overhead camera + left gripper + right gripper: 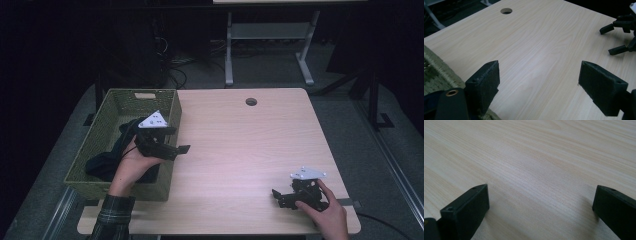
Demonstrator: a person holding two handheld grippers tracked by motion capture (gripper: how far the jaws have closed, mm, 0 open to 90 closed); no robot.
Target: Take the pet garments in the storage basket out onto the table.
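A green woven basket [110,112] stands on the left part of the light wooden table [240,145], with dark clothing [107,162] lying in it. A hand holds my left gripper [180,140] over the basket's right rim, open, jaws pointing right over the table. In the left gripper view the left gripper [539,80] has nothing between its jaws, the basket rim [439,72] shows at the lower left, and the right gripper [619,37] shows far off. My right gripper [276,198] rests near the front right corner, open. Bare wood lies between its jaws in the right gripper view [540,205].
A round cable hole [251,102] sits near the table's far edge. Beyond the table stands a white desk frame [270,45] on grey floor. A person's sleeve [112,217] enters at the bottom left.
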